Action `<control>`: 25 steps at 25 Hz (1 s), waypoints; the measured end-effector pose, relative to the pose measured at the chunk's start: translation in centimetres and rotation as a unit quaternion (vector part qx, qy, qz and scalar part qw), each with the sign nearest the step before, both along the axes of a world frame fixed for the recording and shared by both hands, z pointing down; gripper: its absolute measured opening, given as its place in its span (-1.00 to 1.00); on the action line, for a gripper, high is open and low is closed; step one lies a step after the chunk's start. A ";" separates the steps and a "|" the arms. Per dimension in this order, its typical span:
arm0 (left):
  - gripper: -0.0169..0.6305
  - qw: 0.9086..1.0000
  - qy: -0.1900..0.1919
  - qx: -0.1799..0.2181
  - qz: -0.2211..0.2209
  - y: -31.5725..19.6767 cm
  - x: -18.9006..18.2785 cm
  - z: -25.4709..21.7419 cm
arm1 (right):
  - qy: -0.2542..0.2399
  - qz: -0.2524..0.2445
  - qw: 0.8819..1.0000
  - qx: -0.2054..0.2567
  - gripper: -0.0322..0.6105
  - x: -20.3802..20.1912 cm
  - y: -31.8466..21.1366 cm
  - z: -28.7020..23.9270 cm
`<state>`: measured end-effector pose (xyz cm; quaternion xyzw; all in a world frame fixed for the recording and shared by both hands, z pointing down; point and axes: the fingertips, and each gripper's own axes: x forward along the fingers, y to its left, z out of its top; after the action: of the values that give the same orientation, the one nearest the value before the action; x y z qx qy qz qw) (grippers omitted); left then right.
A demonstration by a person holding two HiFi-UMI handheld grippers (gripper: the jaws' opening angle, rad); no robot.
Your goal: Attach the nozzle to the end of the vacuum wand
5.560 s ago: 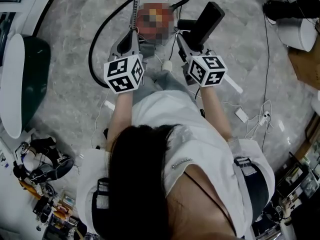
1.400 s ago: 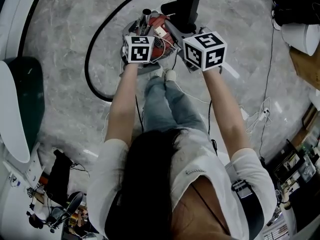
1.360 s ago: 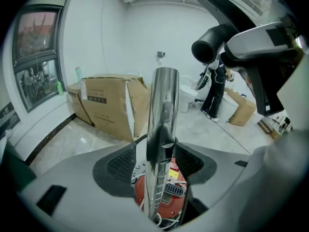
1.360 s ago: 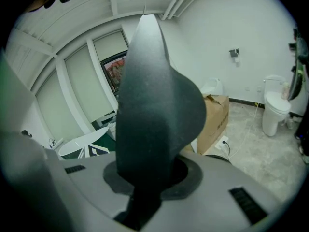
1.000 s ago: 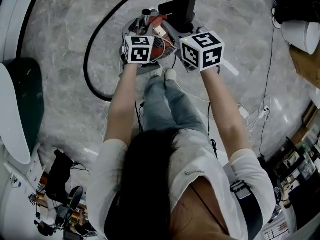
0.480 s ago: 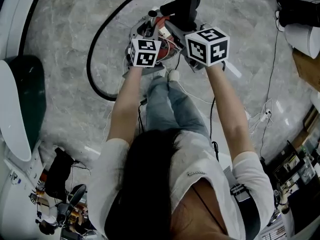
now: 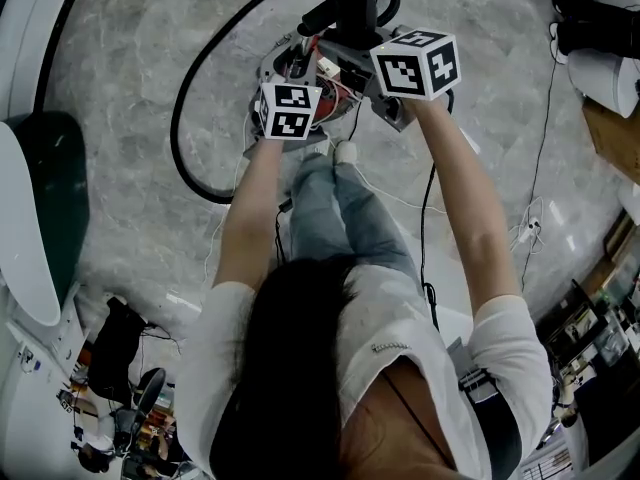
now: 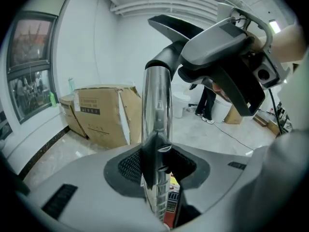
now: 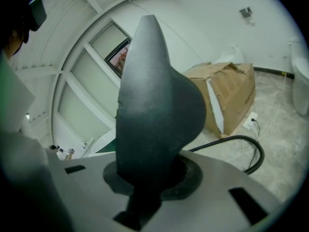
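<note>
My left claw has just been closing and now pinches the chrome vacuum wand, which stands upright between its jaws. In the head view that hand sits where it was half a second ago. My right claw stays clamped on the black nozzle, and this is the hand that has moved. Its marker cube has shifted farther from me than half a second ago, and the nozzle now stands straighter above the wand's far end. In the left gripper view the nozzle's neck meets the top of the wand, though I cannot tell whether it is seated. Several seconds back I held the two well apart, side by side. The black hose loops on the floor at the left, as before.
</note>
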<state>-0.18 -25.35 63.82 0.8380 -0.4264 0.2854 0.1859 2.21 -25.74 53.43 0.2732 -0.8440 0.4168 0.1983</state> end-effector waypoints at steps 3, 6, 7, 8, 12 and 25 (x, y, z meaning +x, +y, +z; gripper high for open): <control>-0.54 1.000 0.006 0.004 0.001 0.1 -0.2 0.1 | -0.019 -0.021 0.999 -0.034 -0.63 -0.4 0.0 0.1; -0.54 1.000 0.009 0.006 0.005 0.1 0.1 0.0 | -0.029 -0.033 0.997 -0.060 -0.63 -0.3 -0.1 -0.1; -0.54 1.000 0.010 0.008 0.004 0.1 0.1 -0.1 | -0.029 -0.040 0.996 -0.069 -0.63 -0.3 0.0 0.0; -0.54 1.000 0.011 0.010 0.003 0.0 0.0 -0.1 | -0.026 -0.046 0.996 -0.076 -0.63 -0.3 0.0 0.2; -0.54 1.000 0.019 0.014 0.019 0.2 0.0 0.2 | -0.029 -0.058 0.992 -0.104 -0.63 -0.4 0.2 0.7; -0.54 0.998 0.037 0.020 0.055 0.4 0.3 -0.3 | -0.022 -0.149 0.978 -0.144 -0.63 -0.7 0.5 -0.1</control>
<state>0.15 -24.94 63.54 0.8736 -0.3784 0.2552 0.1691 1.51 -25.26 53.29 0.1040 -0.8108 0.5055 0.2763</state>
